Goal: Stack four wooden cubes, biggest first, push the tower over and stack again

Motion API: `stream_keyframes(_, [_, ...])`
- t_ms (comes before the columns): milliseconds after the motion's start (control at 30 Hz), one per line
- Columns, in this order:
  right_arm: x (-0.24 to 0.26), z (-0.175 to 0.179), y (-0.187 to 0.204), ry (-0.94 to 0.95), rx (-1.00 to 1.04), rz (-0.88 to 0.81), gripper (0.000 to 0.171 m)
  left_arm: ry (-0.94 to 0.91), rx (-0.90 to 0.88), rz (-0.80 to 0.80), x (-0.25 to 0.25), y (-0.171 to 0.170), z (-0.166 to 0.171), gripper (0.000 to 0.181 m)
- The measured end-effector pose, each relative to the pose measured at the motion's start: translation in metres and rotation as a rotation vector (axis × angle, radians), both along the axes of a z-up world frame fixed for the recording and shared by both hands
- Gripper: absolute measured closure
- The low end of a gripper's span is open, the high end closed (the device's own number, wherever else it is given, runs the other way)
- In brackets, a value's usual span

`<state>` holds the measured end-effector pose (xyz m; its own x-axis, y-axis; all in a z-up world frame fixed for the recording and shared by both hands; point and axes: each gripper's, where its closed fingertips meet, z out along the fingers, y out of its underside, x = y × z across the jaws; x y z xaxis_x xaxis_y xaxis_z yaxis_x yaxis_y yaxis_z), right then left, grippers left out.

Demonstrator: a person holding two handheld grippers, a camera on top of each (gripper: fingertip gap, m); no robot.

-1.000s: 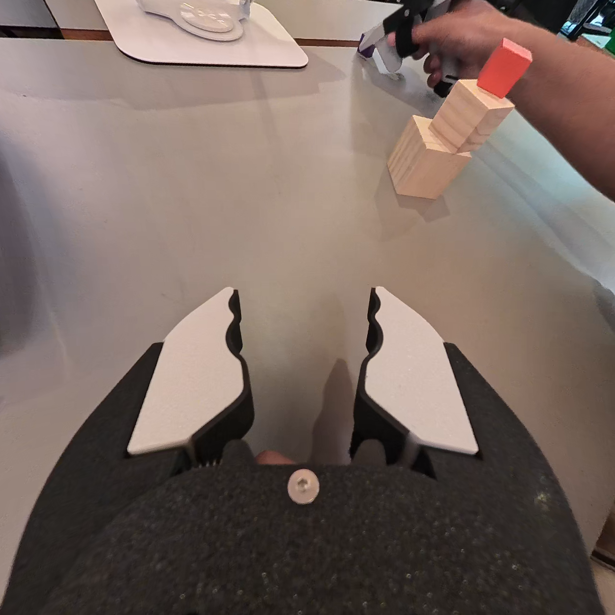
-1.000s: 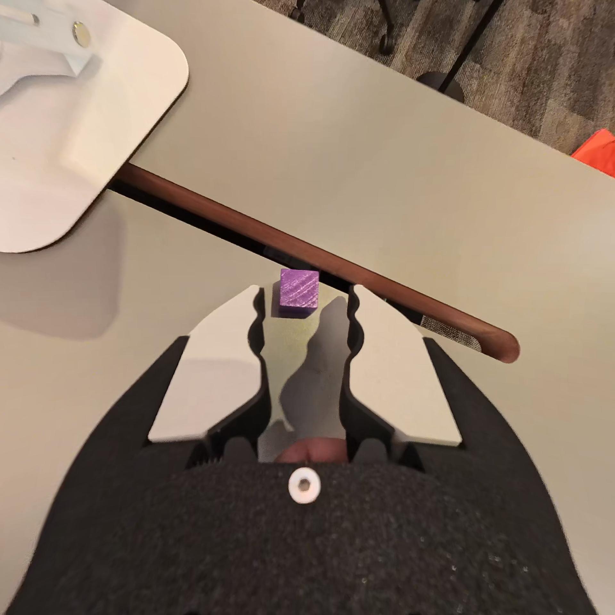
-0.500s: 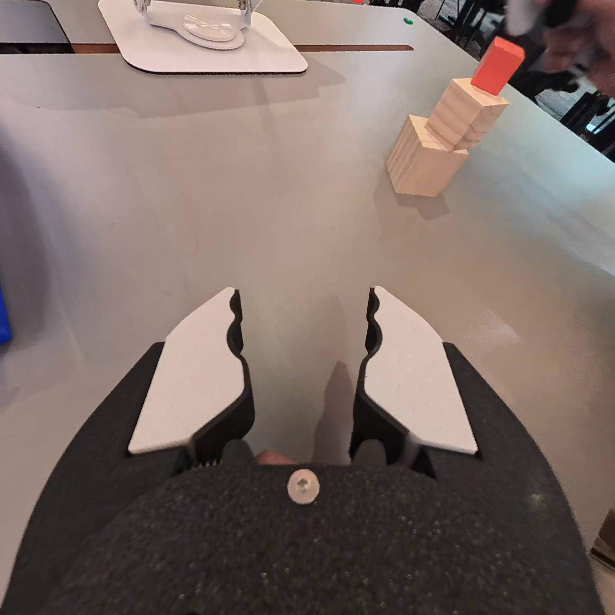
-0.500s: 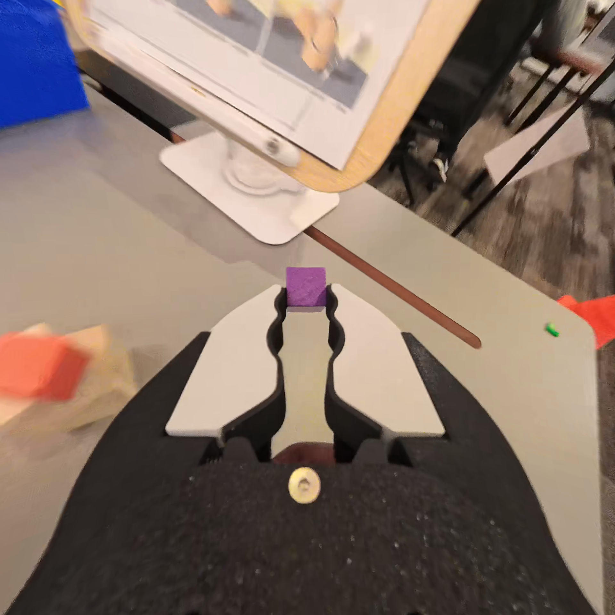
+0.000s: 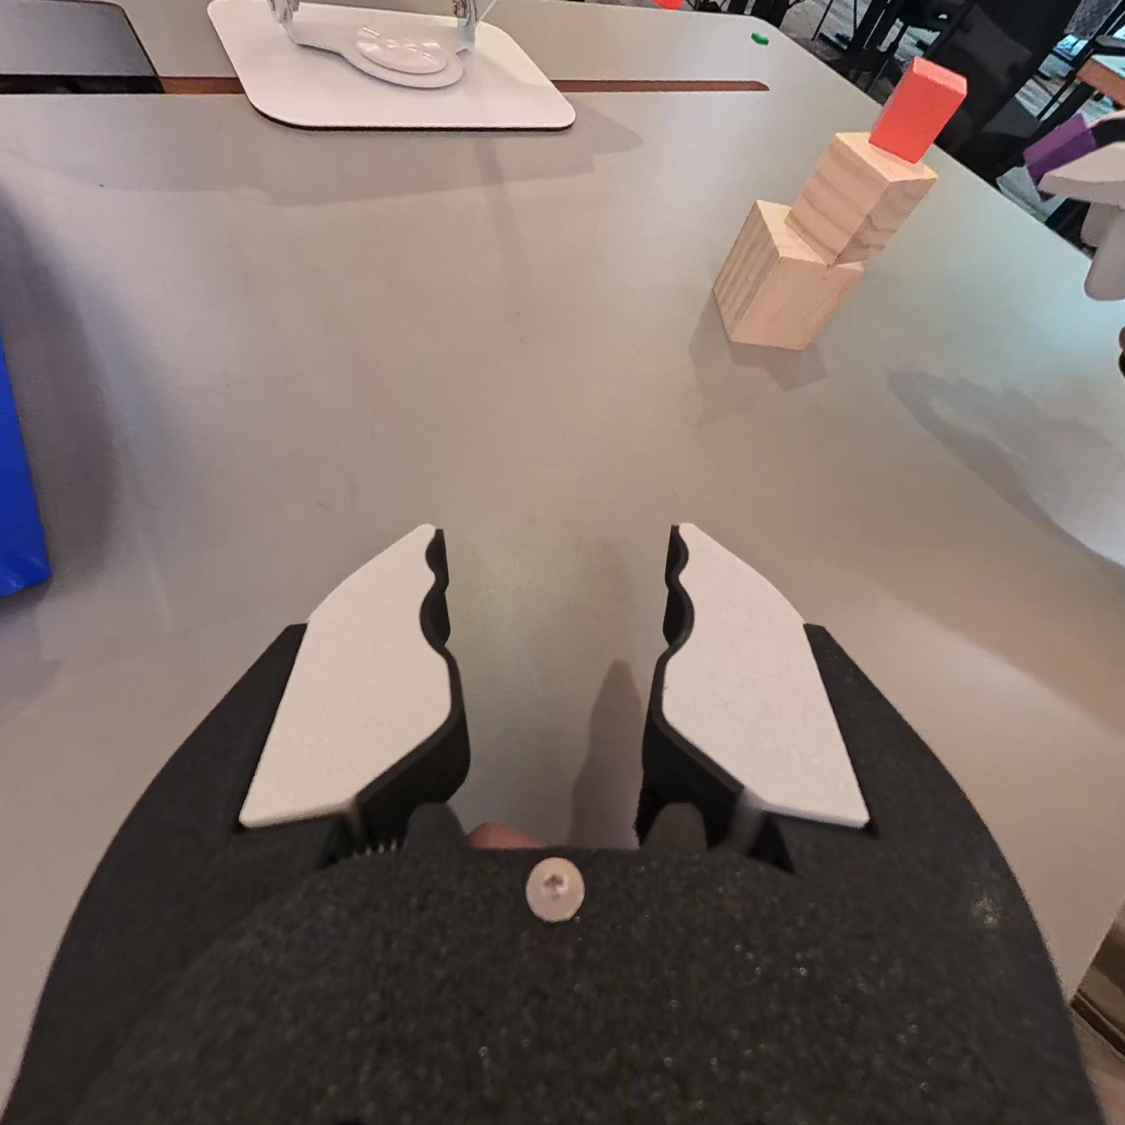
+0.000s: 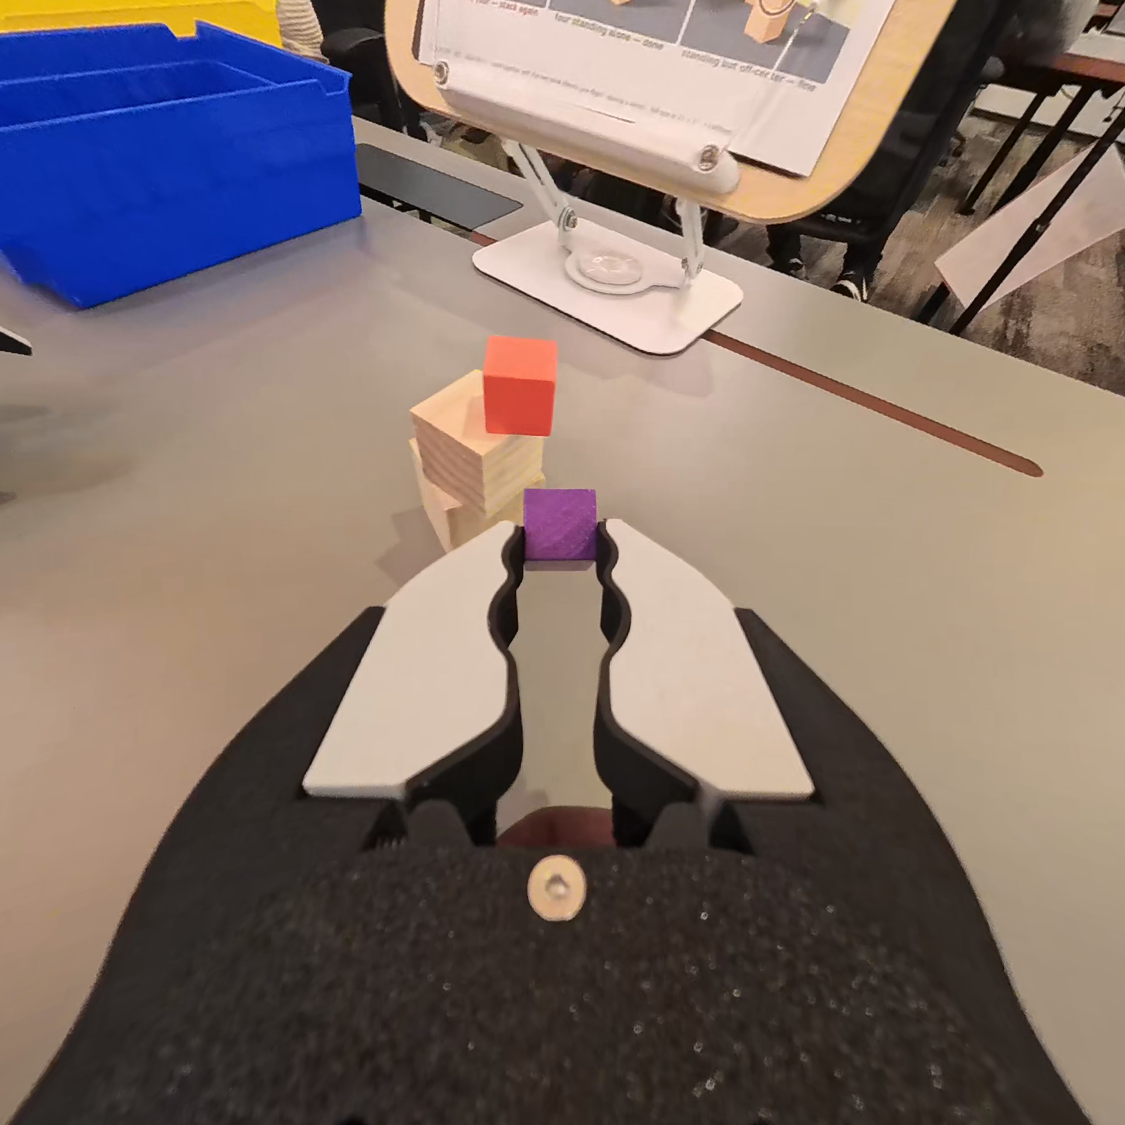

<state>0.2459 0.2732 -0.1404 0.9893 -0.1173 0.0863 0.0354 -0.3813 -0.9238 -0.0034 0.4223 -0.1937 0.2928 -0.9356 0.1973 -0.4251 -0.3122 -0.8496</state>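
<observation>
Right jaws clamped on the small purple cube (image 6: 560,525); left jaws apart over bare grey table (image 5: 426,341).

The right gripper (image 6: 560,536) holds the purple cube at its fingertips, level, one flat face toward the camera, in the air just before the tower. The tower is three high: a large pale wooden cube (image 5: 779,292) on the table, a medium wooden cube (image 6: 472,450) on it, turned corner-on, and a red cube (image 6: 520,386) on top, set toward one edge. Open table lies all round the tower; the table's far edge and a brown seam run beyond it. The left gripper (image 5: 554,536) holds nothing, well apart from the tower. A blue bin (image 6: 164,158) sits far left, and a tilted board on a white stand (image 6: 609,286) carries a printed sheet.
</observation>
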Motion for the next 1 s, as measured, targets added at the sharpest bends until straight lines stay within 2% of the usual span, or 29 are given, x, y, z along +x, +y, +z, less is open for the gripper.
stream_keyframes(200, [-0.004, 0.009, 0.008, -0.034, -0.013, 0.05, 0.149, 0.017, 0.015, -0.009, 0.002, -0.003, -0.003, 0.112])
stream_keyframes(433, [0.006, 0.035, 0.049, -0.151, -0.17, 0.217, 0.148, 0.021, 0.014, -0.023, 0.004, -0.006, -0.003, 0.112])
stream_keyframes(667, [0.001, 0.025, 0.067, -0.176, -0.314, 0.251, 0.148, 0.027, 0.009, -0.033, 0.004, -0.008, -0.005, 0.112])
stream_keyframes(1000, [-0.003, 0.024, 0.068, -0.149, -0.316, 0.257, 0.148, 0.025, 0.008, -0.04, 0.004, -0.009, -0.004, 0.112])
